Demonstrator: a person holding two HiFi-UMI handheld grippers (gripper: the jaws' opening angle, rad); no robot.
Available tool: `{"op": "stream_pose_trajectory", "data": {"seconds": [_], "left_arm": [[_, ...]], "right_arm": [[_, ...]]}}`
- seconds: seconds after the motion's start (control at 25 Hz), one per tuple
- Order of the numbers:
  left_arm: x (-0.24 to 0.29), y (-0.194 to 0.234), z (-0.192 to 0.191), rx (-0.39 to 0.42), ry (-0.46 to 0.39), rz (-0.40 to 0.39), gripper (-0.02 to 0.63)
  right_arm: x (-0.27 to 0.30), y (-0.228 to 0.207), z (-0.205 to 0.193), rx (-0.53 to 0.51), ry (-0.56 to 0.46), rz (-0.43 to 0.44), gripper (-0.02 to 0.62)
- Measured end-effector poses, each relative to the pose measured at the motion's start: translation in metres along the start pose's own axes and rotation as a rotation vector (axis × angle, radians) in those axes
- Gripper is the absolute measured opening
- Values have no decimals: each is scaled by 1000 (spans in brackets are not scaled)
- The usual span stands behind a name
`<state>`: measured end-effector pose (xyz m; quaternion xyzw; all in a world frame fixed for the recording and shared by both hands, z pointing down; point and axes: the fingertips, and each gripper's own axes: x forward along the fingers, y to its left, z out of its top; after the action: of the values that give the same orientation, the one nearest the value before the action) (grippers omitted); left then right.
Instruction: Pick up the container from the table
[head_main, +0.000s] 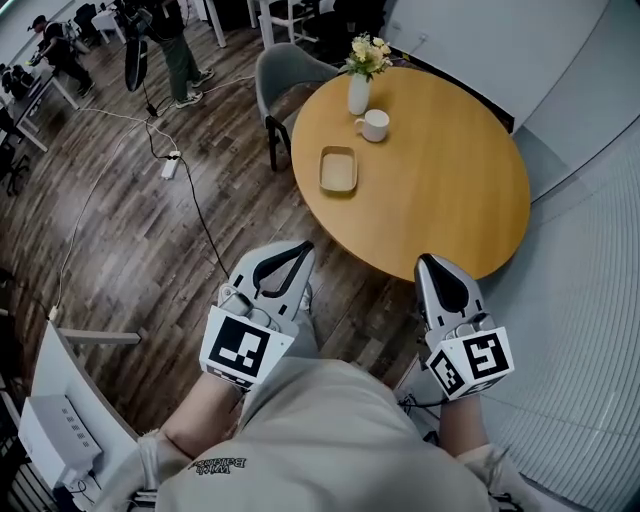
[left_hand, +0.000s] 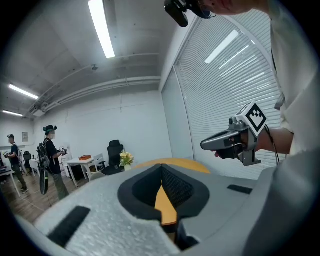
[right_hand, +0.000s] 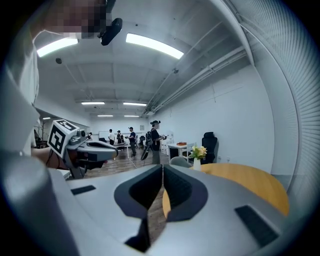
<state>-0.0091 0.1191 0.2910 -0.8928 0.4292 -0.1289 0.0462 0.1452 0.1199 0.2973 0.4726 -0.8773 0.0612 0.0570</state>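
Observation:
The container (head_main: 338, 169) is a shallow tan rectangular dish lying on the left part of the round wooden table (head_main: 450, 200). My left gripper (head_main: 300, 247) is held over the floor, short of the table's near-left edge and well below the dish in the head view; its jaws are shut with nothing between them. My right gripper (head_main: 428, 260) hovers at the table's near edge, also shut and empty. In the left gripper view, the closed jaws (left_hand: 161, 172) point toward the table edge; in the right gripper view, the closed jaws (right_hand: 163, 172) do the same. Neither gripper view shows the dish.
A white mug (head_main: 374, 125) and a white vase of flowers (head_main: 359, 92) stand behind the dish. A grey chair (head_main: 285, 75) sits at the table's far left. Cables and a power strip (head_main: 169, 165) lie on the wooden floor. People stand far off at the upper left.

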Motion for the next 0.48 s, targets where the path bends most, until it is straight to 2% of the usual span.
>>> {"op": "stream_pose_trajectory", "data": {"seconds": [0.24, 0.48], "left_arm": [[30, 50, -11, -31, 11, -11, 21], [64, 107, -11, -14, 11, -39, 21]], "right_arm": [[57, -8, 7, -8, 27, -6, 34], [119, -21, 25, -6, 38, -27, 34]]}}
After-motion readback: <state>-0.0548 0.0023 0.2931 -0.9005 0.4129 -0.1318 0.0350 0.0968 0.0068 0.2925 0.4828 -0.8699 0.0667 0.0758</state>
